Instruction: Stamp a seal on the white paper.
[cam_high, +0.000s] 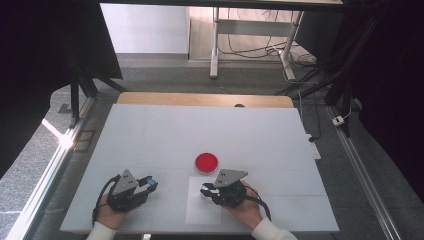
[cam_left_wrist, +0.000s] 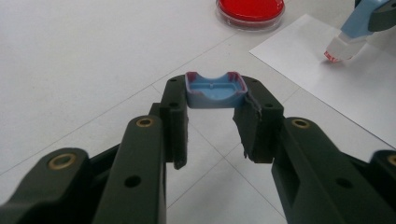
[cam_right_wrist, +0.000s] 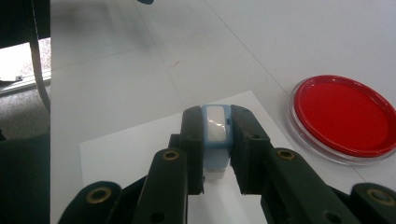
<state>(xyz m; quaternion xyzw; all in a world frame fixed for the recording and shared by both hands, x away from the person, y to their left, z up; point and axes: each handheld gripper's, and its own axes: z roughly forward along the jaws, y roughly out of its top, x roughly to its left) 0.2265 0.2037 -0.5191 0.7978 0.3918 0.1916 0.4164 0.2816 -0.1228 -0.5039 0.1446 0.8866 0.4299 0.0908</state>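
Note:
My left gripper (cam_high: 149, 184) (cam_left_wrist: 215, 105) is shut on a small blue cap (cam_left_wrist: 214, 91) with red-stained edges, held just above the table at the near left. My right gripper (cam_high: 206, 190) (cam_right_wrist: 217, 122) is shut on a blue stamp (cam_right_wrist: 215, 140) with a white label. In the left gripper view that stamp (cam_left_wrist: 349, 35) points down, its red-tinted tip resting on or just over a white paper sheet (cam_high: 204, 207) (cam_left_wrist: 336, 88) (cam_right_wrist: 135, 154). A round clear dish of red ink (cam_high: 206, 162) (cam_left_wrist: 250, 10) (cam_right_wrist: 344, 115) sits just beyond the sheet.
The white table top (cam_high: 200, 130) stretches wide behind the dish, with a wooden edge (cam_high: 205, 99) at the far side. Dark frame posts (cam_high: 75, 95) stand off the left, and cables lie on the floor to the right.

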